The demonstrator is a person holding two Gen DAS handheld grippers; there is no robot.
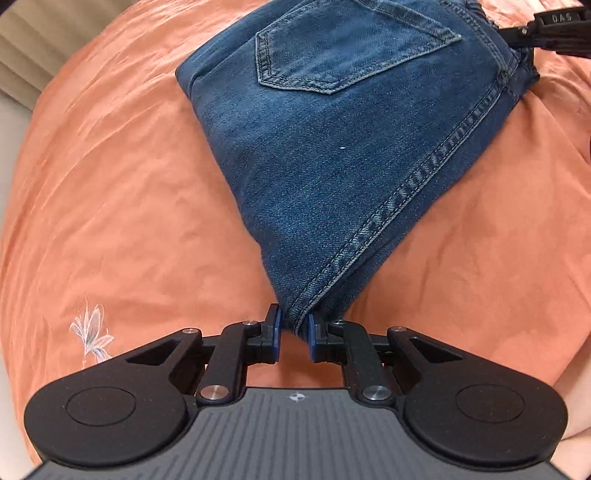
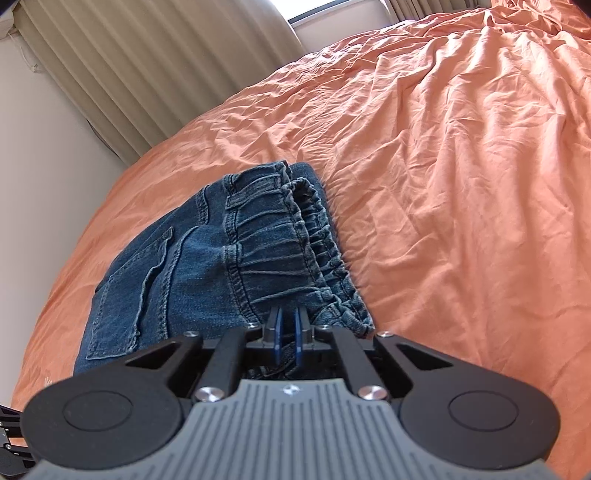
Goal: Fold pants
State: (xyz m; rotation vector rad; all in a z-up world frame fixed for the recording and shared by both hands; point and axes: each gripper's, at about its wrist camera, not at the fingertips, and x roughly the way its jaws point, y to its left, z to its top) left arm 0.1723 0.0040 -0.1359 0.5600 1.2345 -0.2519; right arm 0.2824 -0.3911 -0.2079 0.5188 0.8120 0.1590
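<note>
A pair of blue denim pants [image 1: 332, 147] lies folded in a compact stack on the orange bedsheet [image 1: 110, 203], back pocket up. My left gripper [image 1: 294, 325] has its blue pads a little apart around the pants' near corner by the stitched seam. In the right wrist view the pants [image 2: 192, 266] show their gathered elastic waistband [image 2: 280, 236]. My right gripper [image 2: 287, 334] is shut on the waistband's near end. The right gripper also shows at the top right of the left wrist view [image 1: 554, 27].
The orange sheet [image 2: 461, 166] spreads wrinkled to the right and far side. Beige curtains [image 2: 147, 66] and a white wall [image 2: 44, 166] stand beyond the bed's left edge. A small white flower print [image 1: 90, 328] marks the sheet.
</note>
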